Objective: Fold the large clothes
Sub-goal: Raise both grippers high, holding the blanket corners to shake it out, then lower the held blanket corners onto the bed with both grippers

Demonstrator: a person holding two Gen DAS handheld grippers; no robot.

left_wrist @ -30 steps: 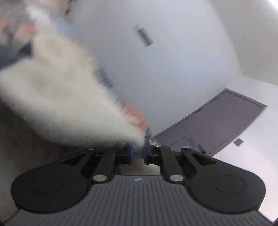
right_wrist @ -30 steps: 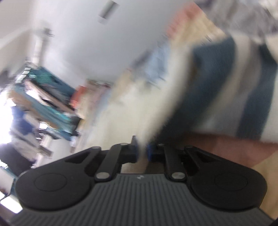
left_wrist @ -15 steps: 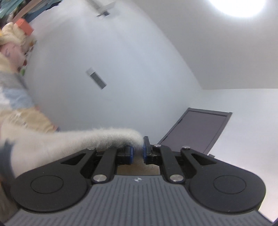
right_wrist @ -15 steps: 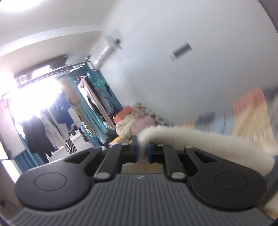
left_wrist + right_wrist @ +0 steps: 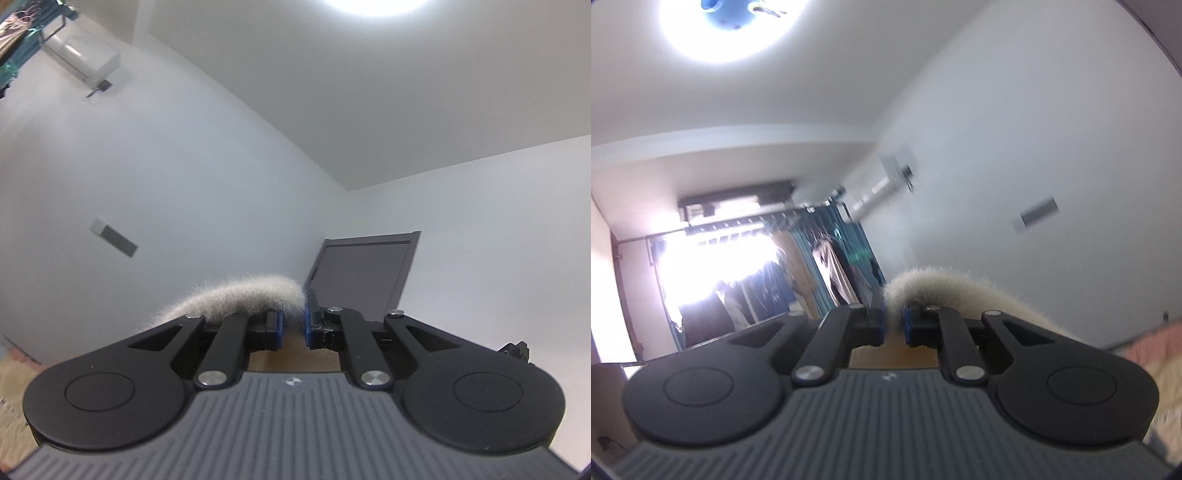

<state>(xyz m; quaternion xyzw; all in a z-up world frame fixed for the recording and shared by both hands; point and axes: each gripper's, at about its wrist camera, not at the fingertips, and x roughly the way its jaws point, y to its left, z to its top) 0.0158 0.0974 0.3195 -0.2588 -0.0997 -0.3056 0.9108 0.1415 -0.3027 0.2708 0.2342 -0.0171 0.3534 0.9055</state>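
Left claw (image 5: pixel 292 325) clamped on a fuzzy cream garment (image 5: pixel 236 295), with the fabric trailing off to the left over the near finger and a dark door (image 5: pixel 365 273) far behind. Right claw (image 5: pixel 894 324) likewise pinched on the same fuzzy cream garment (image 5: pixel 945 284), draped away to the right. Both tilted up toward ceiling and white wall (image 5: pixel 184 184), with an air conditioner (image 5: pixel 882 188) high up and hanging clothes (image 5: pixel 827 273) far left.

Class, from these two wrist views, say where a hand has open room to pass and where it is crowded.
Open air lies above the left gripper, bordered by white wall and dark door. Crowded: the hanging clothes by the window, beyond the right gripper. Both grip the fuzzy garment.
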